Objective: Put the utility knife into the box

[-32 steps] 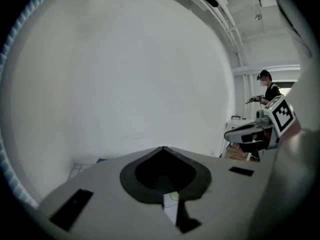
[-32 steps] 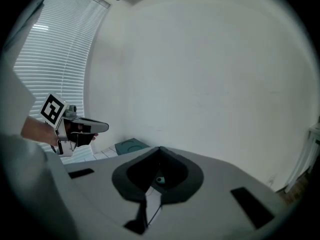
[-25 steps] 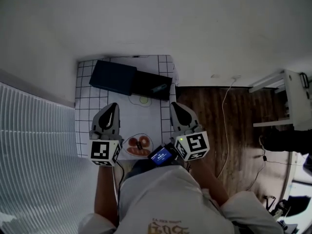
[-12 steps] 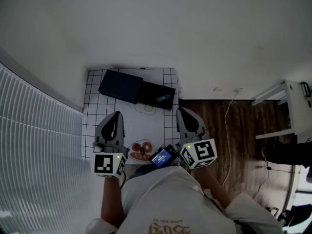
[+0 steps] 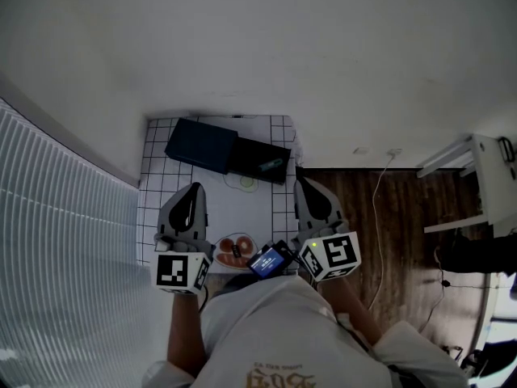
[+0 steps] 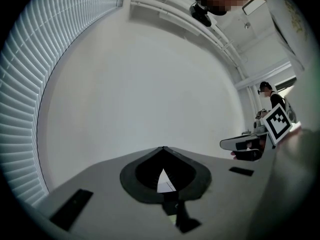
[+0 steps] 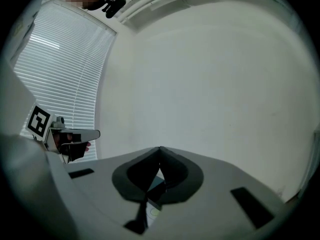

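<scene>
A small table with a grid-pattern cloth (image 5: 153,176) stands against the wall. On its far end lies an open black box (image 5: 260,160) with a bluish-grey utility knife (image 5: 269,166) lying inside it. A dark blue lid (image 5: 202,145) lies beside the box on the left. My left gripper (image 5: 195,187) (image 6: 163,148) and right gripper (image 5: 305,184) (image 7: 160,148) hover level over the table's near end, well short of the box. Both have their jaws shut with nothing between them. They point at the bare wall.
A plate with red food (image 5: 235,250) sits at the table's near edge between the grippers. A small round yellow-green thing (image 5: 246,182) lies before the box. Window blinds (image 5: 65,241) run along the left. Wooden floor (image 5: 404,233) with a white cable (image 5: 376,208) lies to the right.
Both grippers have risen a little above the table, still shut and empty, and the head view has shifted. Nothing on the table has moved.
</scene>
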`<state>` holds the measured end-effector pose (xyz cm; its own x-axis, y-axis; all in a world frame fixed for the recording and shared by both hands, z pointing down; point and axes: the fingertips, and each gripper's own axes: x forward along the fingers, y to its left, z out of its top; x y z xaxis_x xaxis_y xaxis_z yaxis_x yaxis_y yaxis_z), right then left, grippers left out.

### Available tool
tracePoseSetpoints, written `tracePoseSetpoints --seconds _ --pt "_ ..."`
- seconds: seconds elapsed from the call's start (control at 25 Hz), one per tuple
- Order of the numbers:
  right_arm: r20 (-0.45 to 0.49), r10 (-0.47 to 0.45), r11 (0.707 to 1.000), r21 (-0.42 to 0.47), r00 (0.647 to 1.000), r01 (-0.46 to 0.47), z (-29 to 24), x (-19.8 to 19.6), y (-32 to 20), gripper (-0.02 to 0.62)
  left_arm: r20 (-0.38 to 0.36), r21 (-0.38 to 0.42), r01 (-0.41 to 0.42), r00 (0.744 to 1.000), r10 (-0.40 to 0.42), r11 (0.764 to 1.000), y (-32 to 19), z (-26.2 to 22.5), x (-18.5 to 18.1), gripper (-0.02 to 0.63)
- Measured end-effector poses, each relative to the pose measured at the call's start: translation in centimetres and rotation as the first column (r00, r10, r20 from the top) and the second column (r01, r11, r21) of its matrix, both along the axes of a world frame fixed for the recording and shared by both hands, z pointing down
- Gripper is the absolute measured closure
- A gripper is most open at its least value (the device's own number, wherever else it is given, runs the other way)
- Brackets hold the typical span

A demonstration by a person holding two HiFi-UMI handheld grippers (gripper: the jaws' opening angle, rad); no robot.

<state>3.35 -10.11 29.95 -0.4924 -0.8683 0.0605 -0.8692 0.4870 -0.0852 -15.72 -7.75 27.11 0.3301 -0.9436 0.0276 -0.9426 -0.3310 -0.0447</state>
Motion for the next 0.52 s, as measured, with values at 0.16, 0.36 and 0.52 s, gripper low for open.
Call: tracePoseSetpoints --seconds 0.16,0.36,0.52 --pt "-0.001 0.002 1.0 -0.001 1.0 -0.002 0.13 0.22 -0.03 0.59 -0.004 -0.01 -0.001 1.0 0.001 1.0 0.06 0.24 0.02 0.598" --pt "-0.005 0.001 1.0 -0.008 1.0 -0.002 0.34 0.14 -0.08 0.591 -0.006 -0.019 -0.006 1.0 0.006 1.0 0.03 0.58 -0.05 0.598" --pt "-0.004 0.001 1.0 -0.011 1.0 -0.001 0.52 0.02 -0.02 0.59 -0.008 -0.026 -0.01 1.0 0.01 1.0 -0.03 0.71 -0.14 0.598"
